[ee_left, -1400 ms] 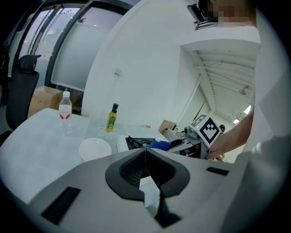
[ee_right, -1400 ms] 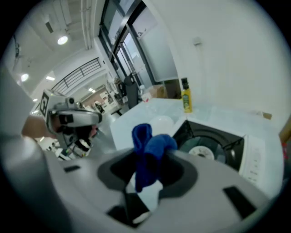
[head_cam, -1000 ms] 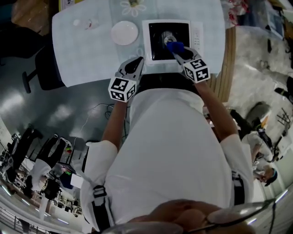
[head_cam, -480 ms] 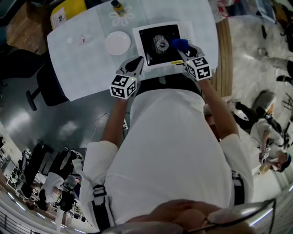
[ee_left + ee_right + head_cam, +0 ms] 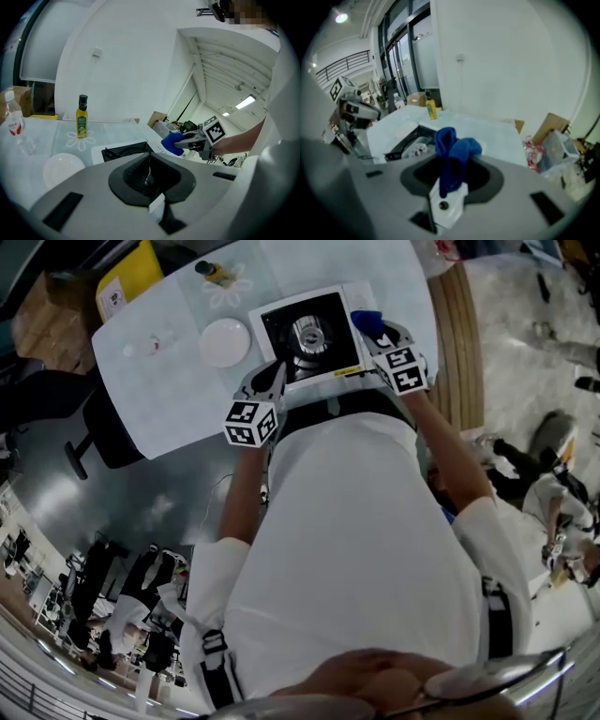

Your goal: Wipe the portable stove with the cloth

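Observation:
The portable stove (image 5: 309, 334), a white body with a black top and a round burner, sits on the pale table (image 5: 169, 390) in front of me. My right gripper (image 5: 375, 336) is shut on a blue cloth (image 5: 366, 322) at the stove's right edge, beside the black top. In the right gripper view the cloth (image 5: 457, 147) bunches up out of the jaws, with the stove (image 5: 415, 143) behind it to the left. My left gripper (image 5: 270, 376) hovers at the stove's front left corner. Its jaws meet with nothing between them (image 5: 149, 168).
A white plate (image 5: 225, 341) lies just left of the stove. A yellow oil bottle (image 5: 216, 273) stands on a flower mat behind it. A clear water bottle (image 5: 14, 123) stands at the table's far left. A yellow box (image 5: 127, 282) sits beyond the table's back edge.
The right gripper has carried the blue cloth from near the burner to the stove's right side. The left gripper has stayed at the front left corner. The head view has shifted.

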Tool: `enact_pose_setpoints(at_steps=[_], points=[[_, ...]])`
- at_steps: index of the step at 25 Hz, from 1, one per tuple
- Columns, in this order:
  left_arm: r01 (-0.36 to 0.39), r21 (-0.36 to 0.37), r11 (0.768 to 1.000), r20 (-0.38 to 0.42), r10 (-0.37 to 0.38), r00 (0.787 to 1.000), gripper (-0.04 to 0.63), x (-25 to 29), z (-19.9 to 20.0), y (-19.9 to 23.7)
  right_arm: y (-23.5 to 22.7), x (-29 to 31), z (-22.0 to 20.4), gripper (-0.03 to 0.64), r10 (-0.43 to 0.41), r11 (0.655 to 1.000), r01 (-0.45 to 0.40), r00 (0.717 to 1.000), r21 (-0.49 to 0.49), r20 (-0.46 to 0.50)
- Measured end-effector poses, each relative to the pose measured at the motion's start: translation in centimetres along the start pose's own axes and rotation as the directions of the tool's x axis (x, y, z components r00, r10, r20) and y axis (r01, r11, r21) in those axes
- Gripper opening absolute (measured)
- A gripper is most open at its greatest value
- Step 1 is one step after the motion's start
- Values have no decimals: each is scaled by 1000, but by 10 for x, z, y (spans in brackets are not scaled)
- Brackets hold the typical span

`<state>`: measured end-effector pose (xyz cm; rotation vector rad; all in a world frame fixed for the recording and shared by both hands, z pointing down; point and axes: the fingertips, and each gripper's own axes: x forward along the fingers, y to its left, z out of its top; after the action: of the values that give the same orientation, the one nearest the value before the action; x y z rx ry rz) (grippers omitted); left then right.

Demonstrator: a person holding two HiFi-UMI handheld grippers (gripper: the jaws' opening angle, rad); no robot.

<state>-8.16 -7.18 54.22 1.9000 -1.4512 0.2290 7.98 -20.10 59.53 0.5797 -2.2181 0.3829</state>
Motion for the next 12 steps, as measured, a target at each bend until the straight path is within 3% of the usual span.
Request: enact_pose_setpoints(at_steps=[12], points=[[-24,16,1000,-42,24,999,36,40,17,-18,-87,30,-3,150,-43,997,41,999,-64,-25]])
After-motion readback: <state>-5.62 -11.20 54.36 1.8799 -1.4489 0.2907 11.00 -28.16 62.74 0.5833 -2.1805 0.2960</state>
